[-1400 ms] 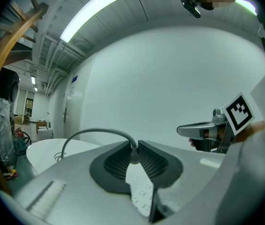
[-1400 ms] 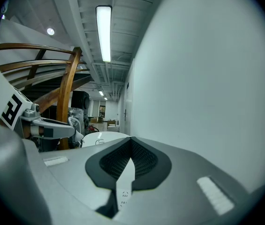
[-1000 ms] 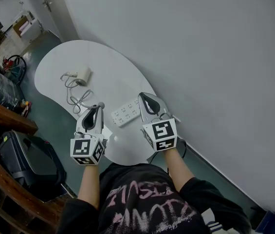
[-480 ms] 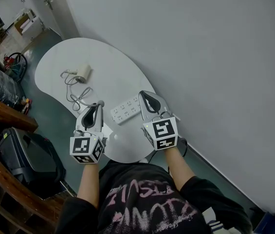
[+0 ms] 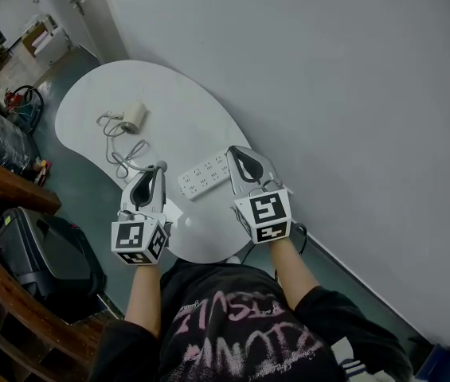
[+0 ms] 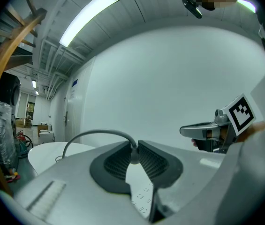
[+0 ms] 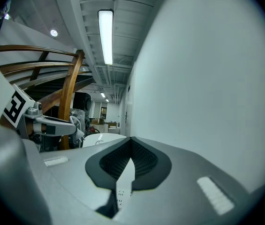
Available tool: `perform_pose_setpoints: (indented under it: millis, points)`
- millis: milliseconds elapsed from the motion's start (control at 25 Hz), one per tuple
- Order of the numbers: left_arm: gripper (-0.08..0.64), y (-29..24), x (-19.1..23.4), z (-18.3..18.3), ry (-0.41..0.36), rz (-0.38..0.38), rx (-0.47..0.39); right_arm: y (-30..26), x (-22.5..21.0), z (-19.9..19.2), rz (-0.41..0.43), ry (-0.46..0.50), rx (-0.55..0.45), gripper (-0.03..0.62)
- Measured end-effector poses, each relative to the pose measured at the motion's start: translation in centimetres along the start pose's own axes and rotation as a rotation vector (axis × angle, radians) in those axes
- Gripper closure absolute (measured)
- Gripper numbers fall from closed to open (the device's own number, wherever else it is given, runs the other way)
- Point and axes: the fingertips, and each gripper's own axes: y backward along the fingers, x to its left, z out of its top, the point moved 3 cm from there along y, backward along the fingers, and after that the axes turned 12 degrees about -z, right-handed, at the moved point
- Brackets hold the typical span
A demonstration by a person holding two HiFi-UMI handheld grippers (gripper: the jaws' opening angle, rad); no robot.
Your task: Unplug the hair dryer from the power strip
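- Hair dryer (image 5: 135,117): laid at ten o'clock on the table (image 5: 178,106), well apart from the strip.
- Cord (image 5: 126,156): looped from the dryer toward five o'clock. Its end is pinched in the left gripper (image 5: 159,169), whose jaws are closed tight on it.
- Strip (image 5: 203,177): set just beside that gripper, at its two o'clock. The cord's end is seen apart from it, so the pull is judged done or all but done.
- Right gripper (image 5: 234,154): jaws pressed together, nothing held, poised over the strip's three o'clock end.
- Next called for: the cord to be drawn clear and put down.
- Hidden: the plug itself is masked by the jaws, and its pins cannot be made out.
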Motion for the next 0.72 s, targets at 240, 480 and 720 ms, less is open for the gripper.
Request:
perform_pose_setpoints:
  millis: [240, 480, 720]
  points:
    - [0.509, -0.02, -0.31, -0.26, -0.003, 0.004, 0.001, 0.23, -0.27, -0.33, 0.001, -0.001, -0.004, 0.584]
    - [0.509, 0.19, -0.13, -0.35, -0.006, 0.021, 0.000, 0.28, -0.39, -0.23, 0.008, -0.005, -0.017, 0.584]
    - [0.509, 0.48, -0.20, -0.21, -0.008, 0.034, -0.010, 0.40, -0.46, -0.23, 0.014, -0.008, -0.024, 0.584]
